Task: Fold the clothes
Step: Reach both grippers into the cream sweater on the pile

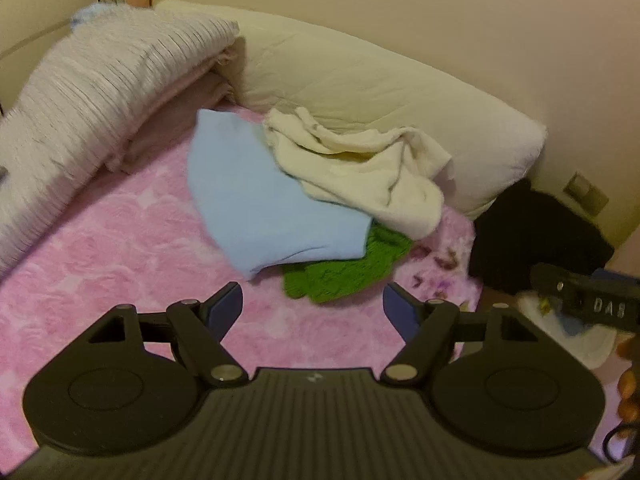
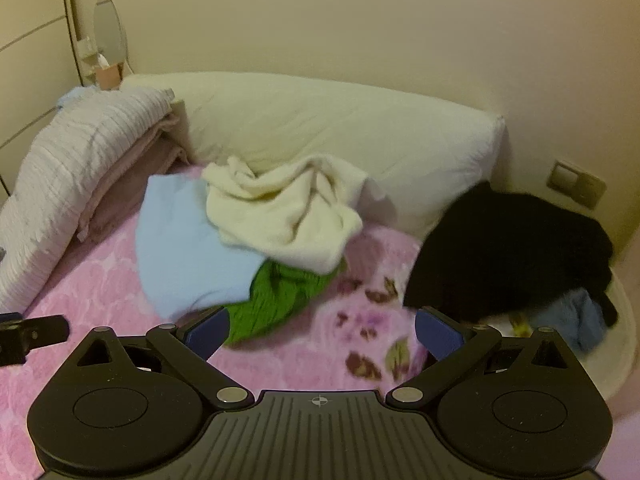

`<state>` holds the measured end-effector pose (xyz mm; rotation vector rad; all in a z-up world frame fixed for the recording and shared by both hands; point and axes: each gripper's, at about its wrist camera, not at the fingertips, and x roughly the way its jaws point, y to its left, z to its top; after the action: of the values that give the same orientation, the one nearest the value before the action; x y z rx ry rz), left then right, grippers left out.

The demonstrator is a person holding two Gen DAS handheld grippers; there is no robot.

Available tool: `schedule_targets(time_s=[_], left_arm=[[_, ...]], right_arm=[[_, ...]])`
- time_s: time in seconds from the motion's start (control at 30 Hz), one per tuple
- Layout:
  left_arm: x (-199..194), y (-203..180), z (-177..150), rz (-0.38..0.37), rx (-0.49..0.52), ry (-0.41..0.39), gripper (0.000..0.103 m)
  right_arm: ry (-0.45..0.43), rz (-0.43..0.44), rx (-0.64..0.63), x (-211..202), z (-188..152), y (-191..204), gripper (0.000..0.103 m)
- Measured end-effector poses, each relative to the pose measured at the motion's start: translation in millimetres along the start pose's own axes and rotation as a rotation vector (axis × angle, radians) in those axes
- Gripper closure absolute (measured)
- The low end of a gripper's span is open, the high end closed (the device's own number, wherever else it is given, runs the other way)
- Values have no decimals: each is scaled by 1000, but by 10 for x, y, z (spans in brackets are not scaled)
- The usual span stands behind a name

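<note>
A pink bed cover (image 1: 100,248) is seen across the lower half of both views, and a pile of clothes is heaped in the middle of the frame: a blue cloth (image 1: 260,200), a cream top (image 1: 360,168) on it, a green knit (image 1: 344,268) under both. The pile is found straight ahead of the left gripper (image 1: 312,308), up and to the left of the right gripper (image 2: 320,332), so the left one is judged nearer. Both grippers are held wide with nothing between the fingers.

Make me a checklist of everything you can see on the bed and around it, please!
Surface: pink flowery blanket, bare in front.
Job's things: cream garment crumpled atop light blue garment and green knit; black garment heaped at right.
Clutter: striped bedding folded at left; long cream pillow along the wall.
Grippers: left gripper and right gripper open, holding nothing.
Cables: nothing seen.
Surroundings: wall switch, round mirror.
</note>
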<state>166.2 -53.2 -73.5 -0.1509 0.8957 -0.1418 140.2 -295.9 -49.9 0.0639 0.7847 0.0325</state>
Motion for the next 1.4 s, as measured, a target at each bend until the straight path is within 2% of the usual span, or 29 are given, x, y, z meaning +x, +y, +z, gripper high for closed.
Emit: schedule_targets(time_s=[0.13,0.23,0.33,0.4,0.57,0.73,0.9,1.0,1.07,1.17,1.4], left_arm=[[468,-100,169,-43,-66,37,37],[825,-208,253,-48,-61,62,42],[1181,-297,309,-59,-55,85,51],[1402,-333,356,-75,-62,96,55],[1909,-402,480,-86,-69,98,55],[2398,-397,637,-70,-98,127,54],[2749,-323,793,-78,-165,153,53],[2893,-303,868,-92,-176,165,53],[2970,-314,907,-94,-158,174,53],[3117,-342,940,-90,-132,192,51],[3553,-212,952,-120,-289,248,51]], right_arm=[[34,30,39,364,136,-296,1],[67,82,101,647,244,-571,1],[107,100,102,969,342,-694,1],[133,112,103,1184,408,-774,4],[199,141,104,1721,572,-976,5],[236,166,131,2219,736,-1060,16],[255,182,180,2711,879,-1181,16],[263,198,252,2998,928,-1317,16],[275,206,308,3143,916,-1407,25],[309,237,397,3304,829,-1476,26],[350,313,545,3599,637,-1454,27]])
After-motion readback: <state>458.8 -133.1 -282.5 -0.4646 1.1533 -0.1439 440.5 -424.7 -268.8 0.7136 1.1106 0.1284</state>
